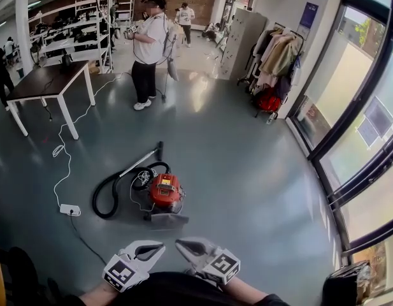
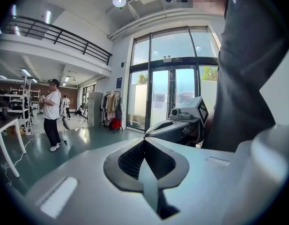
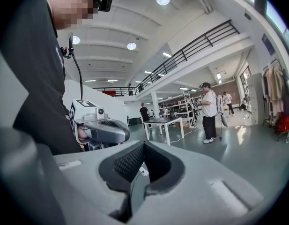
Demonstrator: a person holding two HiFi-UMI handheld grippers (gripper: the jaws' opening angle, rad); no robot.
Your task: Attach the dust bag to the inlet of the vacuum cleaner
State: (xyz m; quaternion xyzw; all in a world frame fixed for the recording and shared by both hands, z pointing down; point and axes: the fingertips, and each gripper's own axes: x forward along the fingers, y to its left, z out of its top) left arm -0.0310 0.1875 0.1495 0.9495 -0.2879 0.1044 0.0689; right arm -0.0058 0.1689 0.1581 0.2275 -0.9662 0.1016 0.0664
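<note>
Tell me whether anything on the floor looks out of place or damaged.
Nothing looks damaged or spilled. The red vacuum cleaner sits upright, its black hose curled beside it. Only the white cable trails loosely across the floor to a power strip.

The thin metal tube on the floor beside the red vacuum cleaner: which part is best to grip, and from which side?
Grip the metal tube on its bare middle stretch, coming from above and closing across its length. It lies along the floor, long and thin, with both sides free there; its far end carries a black fitting.
</note>
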